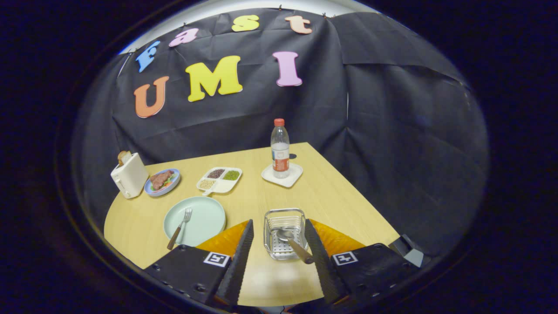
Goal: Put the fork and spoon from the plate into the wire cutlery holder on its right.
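Note:
The wire cutlery holder point(284, 218) stands on the wooden table between my two fingertips. The spoon point(293, 244) lies in it, bowl down inside the basket, its wooden handle sticking out over the near rim toward the right finger point(323, 266). My gripper point(279, 223) is open, its fingers wide apart on either side of the holder and pressing on nothing. The fork point(180, 228) rests on the pale green plate point(205, 218), left of the holder and beyond the left finger point(237, 261), tines pointing away and its brown handle hanging over the plate's near rim.
Farther back stand a water bottle point(280, 148) on a white coaster point(282, 176), a white divided dish point(219, 179) of beans, a blue plate of food point(161, 181) and a white toaster point(129, 174). The table's right edge point(348, 192) runs just past the holder.

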`<state>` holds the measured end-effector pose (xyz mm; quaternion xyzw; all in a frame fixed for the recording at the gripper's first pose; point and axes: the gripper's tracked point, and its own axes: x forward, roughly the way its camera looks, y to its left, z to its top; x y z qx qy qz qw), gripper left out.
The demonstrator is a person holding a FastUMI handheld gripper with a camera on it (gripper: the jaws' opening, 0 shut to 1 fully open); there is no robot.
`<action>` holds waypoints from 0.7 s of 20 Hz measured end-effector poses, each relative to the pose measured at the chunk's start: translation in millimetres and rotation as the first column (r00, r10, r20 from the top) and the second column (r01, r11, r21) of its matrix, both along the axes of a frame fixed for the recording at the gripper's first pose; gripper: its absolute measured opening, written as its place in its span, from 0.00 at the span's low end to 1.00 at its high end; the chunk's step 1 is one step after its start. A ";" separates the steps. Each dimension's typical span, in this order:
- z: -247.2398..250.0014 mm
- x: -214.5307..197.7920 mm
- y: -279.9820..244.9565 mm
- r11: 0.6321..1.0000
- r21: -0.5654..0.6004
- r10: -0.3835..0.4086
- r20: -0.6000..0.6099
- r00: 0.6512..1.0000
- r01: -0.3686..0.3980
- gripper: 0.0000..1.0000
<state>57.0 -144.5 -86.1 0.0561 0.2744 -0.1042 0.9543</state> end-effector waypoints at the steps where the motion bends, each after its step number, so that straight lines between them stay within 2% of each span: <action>1: 6.5 -0.2 5.9 1.000 -0.025 0.011 0.024 1.000 -0.011 0.73; 7: 39.9 3.1 47.9 0.991 -0.132 0.031 0.167 0.985 -0.009 0.87; 11: 33.9 15.2 88.1 0.989 -0.143 0.069 0.175 0.982 -0.044 0.90; 14: 24.5 27.3 126.9 0.990 -0.102 0.117 0.172 0.978 -0.100 0.93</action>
